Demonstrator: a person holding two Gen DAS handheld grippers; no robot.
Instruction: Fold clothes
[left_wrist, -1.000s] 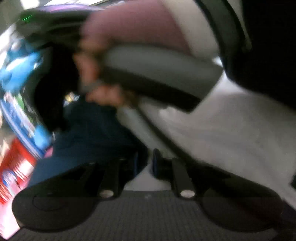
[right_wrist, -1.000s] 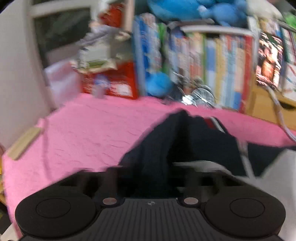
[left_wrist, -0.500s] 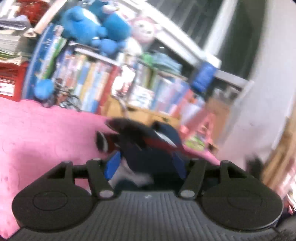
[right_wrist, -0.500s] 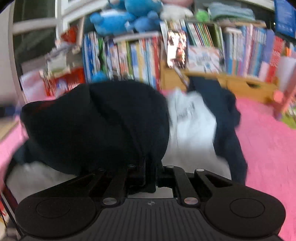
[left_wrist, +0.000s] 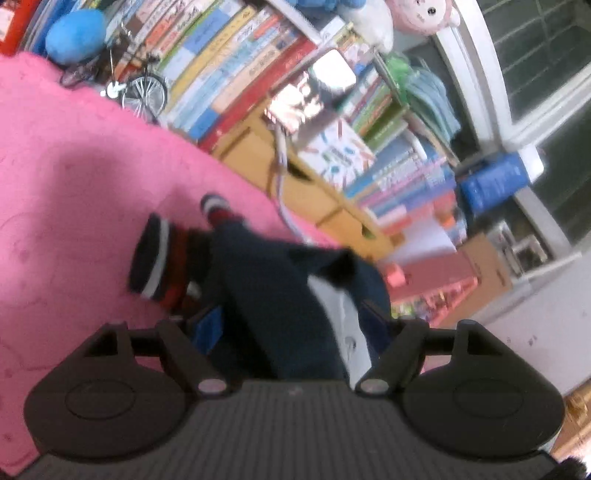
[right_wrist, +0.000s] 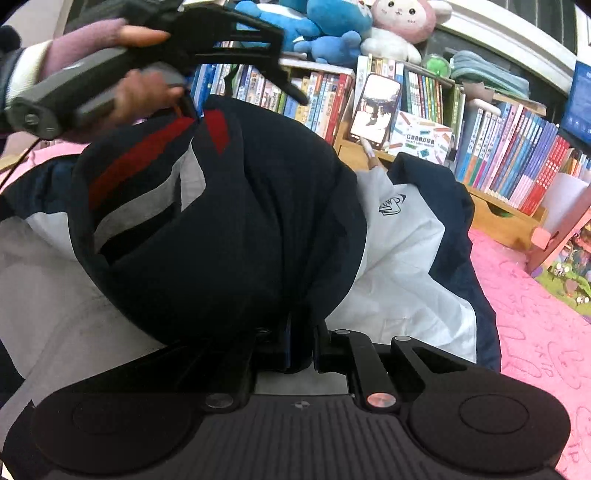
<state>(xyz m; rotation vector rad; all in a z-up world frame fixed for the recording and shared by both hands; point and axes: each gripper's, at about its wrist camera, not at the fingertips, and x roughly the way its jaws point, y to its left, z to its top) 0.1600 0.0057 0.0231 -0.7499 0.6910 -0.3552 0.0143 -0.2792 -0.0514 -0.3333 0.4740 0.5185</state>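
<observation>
Jacket (right_wrist: 229, 236): a navy and white jacket with red and white bands, lying bunched on the pink bedcover (right_wrist: 535, 332). It sits toward the edge nearest the bookshelf (right_wrist: 498, 147), with one sleeve doubled over the body.
Right gripper (right_wrist: 301, 343): mine, pinched together on a thick fold of the navy cloth. The fabric bulges up over the fingers (right_wrist: 325, 350) and hides most of them.
Left gripper (left_wrist: 291, 332): my other one. Its jaws have just been opening and now stand well apart, and navy cloth lies between them without either pad pressing on it.
Cuff (left_wrist: 159, 258): the striped ribbed end of a sleeve, resting on the pink cover just ahead of the left gripper, toward the shelf side.
How it will handle: I judge it soft and limp, fairly light, with a smooth shell that looks a little slippery. It will sag and slide instead of holding a crease, and a thin pinch may creep out.
Where to take hold: I would grip at seams, the hem or the ribbed cuff, where the layers are thick and give purchase, not on the slick white panel (right_wrist: 406, 251).
Risk: lifting by one point will drag the whole heap and undo the sleeve already laid over.
</observation>
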